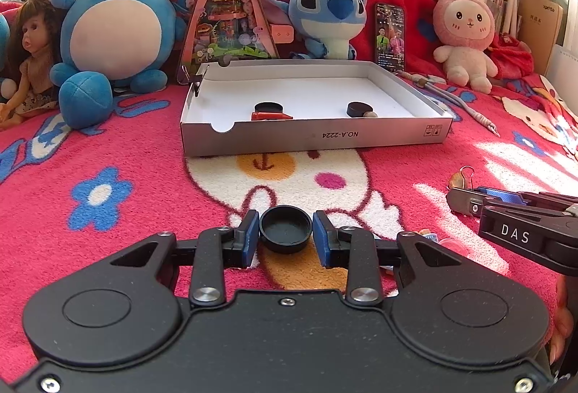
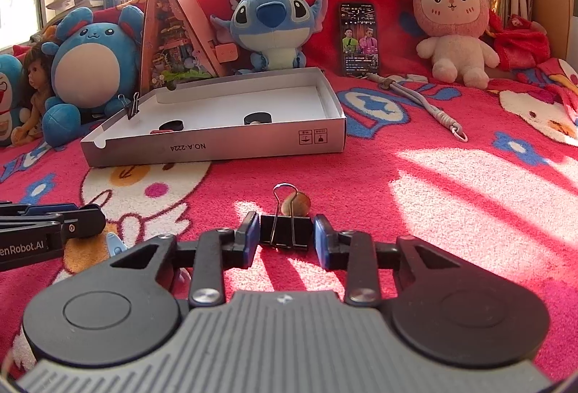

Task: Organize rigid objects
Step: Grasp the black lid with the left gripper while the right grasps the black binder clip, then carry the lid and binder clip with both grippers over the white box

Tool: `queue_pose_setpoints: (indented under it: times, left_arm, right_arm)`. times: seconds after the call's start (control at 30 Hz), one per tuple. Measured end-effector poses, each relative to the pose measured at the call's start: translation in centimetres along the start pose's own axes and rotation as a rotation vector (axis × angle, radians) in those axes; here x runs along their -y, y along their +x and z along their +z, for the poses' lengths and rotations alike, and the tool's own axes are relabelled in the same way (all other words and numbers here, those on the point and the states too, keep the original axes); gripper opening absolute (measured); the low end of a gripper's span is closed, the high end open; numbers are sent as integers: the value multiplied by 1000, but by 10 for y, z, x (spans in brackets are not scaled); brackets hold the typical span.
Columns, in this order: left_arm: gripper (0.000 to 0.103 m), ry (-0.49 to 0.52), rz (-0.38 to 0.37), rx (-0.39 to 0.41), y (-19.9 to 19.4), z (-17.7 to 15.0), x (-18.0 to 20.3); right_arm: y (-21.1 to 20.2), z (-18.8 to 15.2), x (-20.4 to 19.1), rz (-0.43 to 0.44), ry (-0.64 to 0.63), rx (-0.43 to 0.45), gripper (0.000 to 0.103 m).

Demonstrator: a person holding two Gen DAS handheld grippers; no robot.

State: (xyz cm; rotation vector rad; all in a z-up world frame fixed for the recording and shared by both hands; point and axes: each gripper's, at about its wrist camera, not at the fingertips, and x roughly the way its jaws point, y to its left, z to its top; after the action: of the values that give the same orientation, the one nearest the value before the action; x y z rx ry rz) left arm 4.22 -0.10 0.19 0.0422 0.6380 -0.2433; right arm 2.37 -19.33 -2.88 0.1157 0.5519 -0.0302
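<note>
My left gripper [image 1: 285,236] is shut on a black round cap [image 1: 285,228], its blue pads touching the cap's sides, low over the red blanket. My right gripper [image 2: 286,234] is shut on a black binder clip [image 2: 285,229] with its wire handles up; a small brown stone [image 2: 297,204] lies just behind it. The shallow white box [image 1: 408,131] stands ahead and holds two black caps [image 1: 268,107] [image 1: 359,108], a red piece [image 1: 271,116] and a small stone [image 1: 369,115]. A binder clip [image 2: 133,107] is clamped on the box's left wall.
Plush toys [image 1: 112,35], a doll [image 1: 27,57], a triangular display case [image 1: 227,13] and a phone [image 1: 389,35] line the back. A cord [image 2: 426,104] lies right of the box. Small toys [image 2: 115,243] lie between the grippers.
</note>
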Motion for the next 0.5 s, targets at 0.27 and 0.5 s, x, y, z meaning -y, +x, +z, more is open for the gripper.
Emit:
queue_pose_setpoints:
  times: [0.27, 0.5]
  left_arm:
    - [31, -5, 5, 13, -2, 2, -3]
    - [31, -9, 1, 15, -2, 2, -3]
  right_arm:
    - [-8, 2, -5, 7, -29, 46, 23]
    - [-8, 3, -3, 17, -18, 38, 28]
